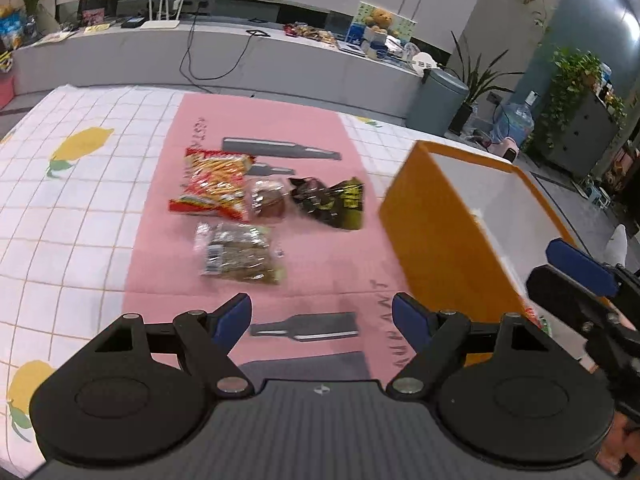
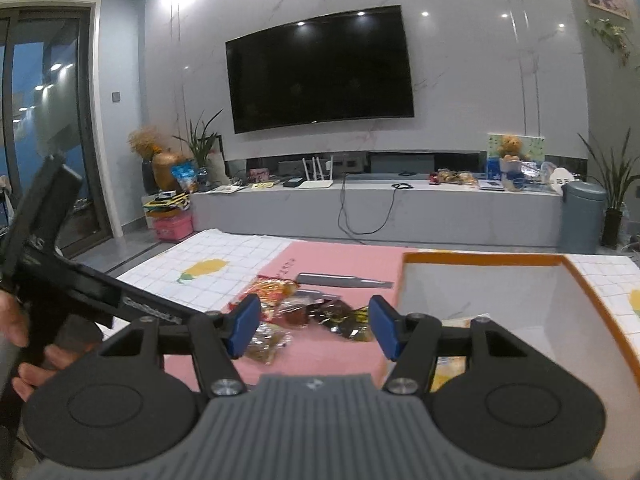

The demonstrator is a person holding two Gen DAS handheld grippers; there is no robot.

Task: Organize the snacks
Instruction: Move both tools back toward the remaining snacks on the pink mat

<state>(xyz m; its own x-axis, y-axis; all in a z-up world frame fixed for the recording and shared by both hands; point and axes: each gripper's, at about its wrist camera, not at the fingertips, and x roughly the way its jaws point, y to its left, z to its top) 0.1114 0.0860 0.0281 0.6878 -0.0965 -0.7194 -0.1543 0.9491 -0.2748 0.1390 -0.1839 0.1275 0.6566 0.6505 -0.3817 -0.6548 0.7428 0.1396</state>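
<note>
Here we hold the left gripper (image 1: 322,316) over the near end of the pink printed mat (image 1: 160,216), its blue-padded fingers (image 1: 232,314) spread wide with nothing between them, only the mat's grey bottle print showing in the gap. Our right gripper (image 2: 314,328) has its blue pads (image 2: 244,324) roughly half apart and also empty; no earlier picture is given, so we say nothing of their motion.

Just beyond the left gripper's tips lies a clear plastic packet of brownish-green snacks (image 1: 240,254), flat on the mat. Behind it, in a row, we see a red and orange crinkled snack bag (image 1: 212,186) on the left, a small clear packet with a dark brown filling (image 1: 268,200) touching its right edge, and a black and yellow foil wrapper (image 1: 332,202) to the right of that. All four lie well apart from both grippers.

To the right of the snacks stands an open orange cardboard box with a white inside (image 1: 432,224), resting on the mat's edge. In the right wrist view, something pale yellow lies in the box (image 2: 560,300) near its front wall, partly hidden by our gripper; what it is we cannot tell.

Under the mat spreads a white checked tablecloth with yellow lemon prints (image 1: 80,184). Farther off we see a long grey low cabinet (image 2: 440,208) and a black wall-mounted television (image 2: 320,68).
</note>
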